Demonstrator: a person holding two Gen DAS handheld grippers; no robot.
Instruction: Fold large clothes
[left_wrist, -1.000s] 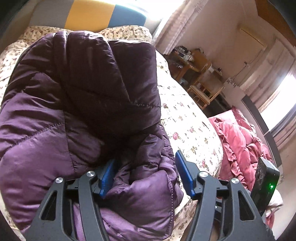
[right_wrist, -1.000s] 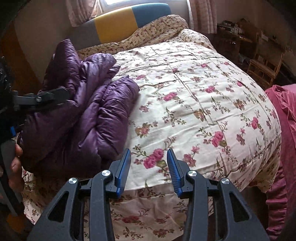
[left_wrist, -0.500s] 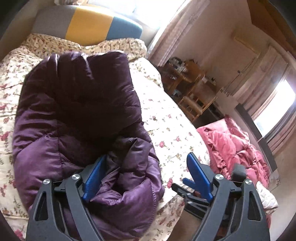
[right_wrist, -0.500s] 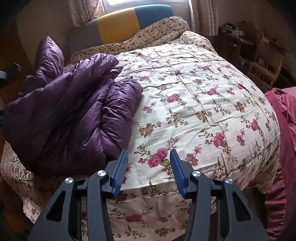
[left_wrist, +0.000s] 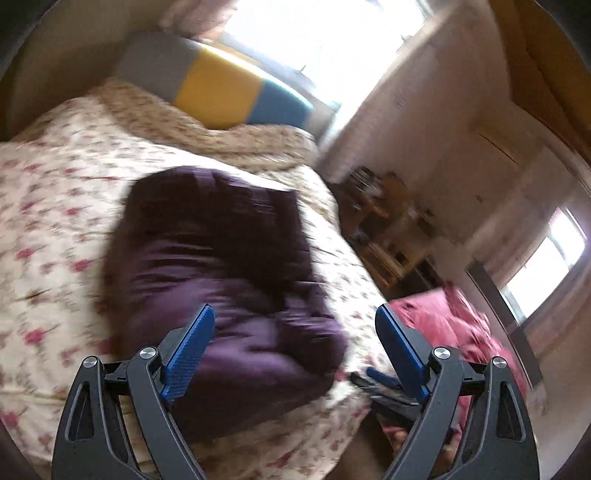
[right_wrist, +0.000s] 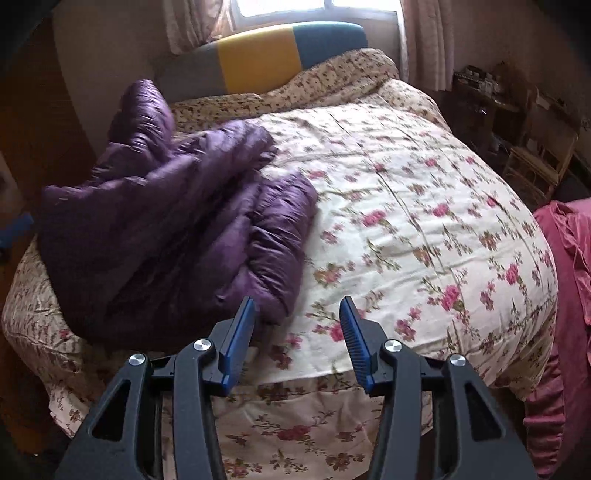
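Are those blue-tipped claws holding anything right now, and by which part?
Nothing is held. The left gripper and right gripper are both open, clear of the puffy purple quilted jacket.

Jacket (right_wrist: 177, 229) on bed (right_wrist: 406, 206) left side, headboard (right_wrist: 258, 61) behind, blanket (right_wrist: 569, 258) right of bed

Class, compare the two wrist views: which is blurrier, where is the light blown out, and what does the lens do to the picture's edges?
Left wrist view: heavy motion smear over the purple jacket and floral quilt; the window is blown out white. Right wrist view: much sharper, only mild blur on the jacket; its far left side lies in shadow. Both views: fisheye bending and dark corners.
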